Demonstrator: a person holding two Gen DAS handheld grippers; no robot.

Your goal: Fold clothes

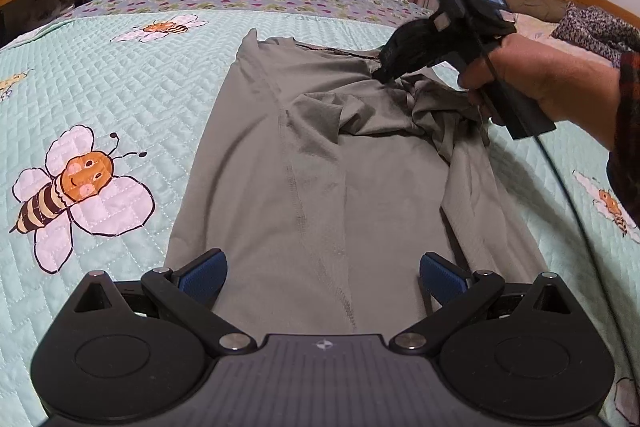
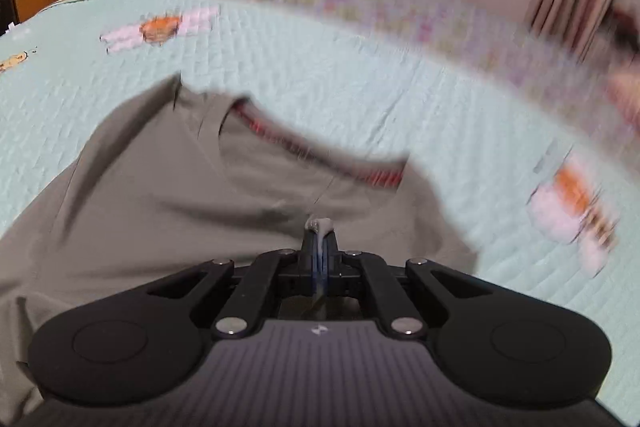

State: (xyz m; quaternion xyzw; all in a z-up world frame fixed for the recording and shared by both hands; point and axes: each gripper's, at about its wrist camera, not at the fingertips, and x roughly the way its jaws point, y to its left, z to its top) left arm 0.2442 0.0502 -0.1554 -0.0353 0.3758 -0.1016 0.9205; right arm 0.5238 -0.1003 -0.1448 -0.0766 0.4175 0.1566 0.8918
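On the bee-print quilt [image 1: 100,75] lay the grey shirt [image 1: 320,163]; the right gripper [image 2: 319,227] pinched a fold of its cloth, the left gripper [image 1: 322,279] gaped empty above its hem.

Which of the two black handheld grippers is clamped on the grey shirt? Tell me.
The right gripper: its blue pads are pressed together with a pinch of the grey shirt between them. The left gripper hovers with jaws wide apart.

One grey shirt [image 1: 320,167] lies on one quilted bedspread [image 1: 120,87]. Two grippers show, the left gripper [image 1: 322,281] near and the right gripper [image 1: 380,75] far right, held by one hand [image 1: 540,75]. Five bee pictures [image 1: 80,195] dot the quilt in the left wrist view.
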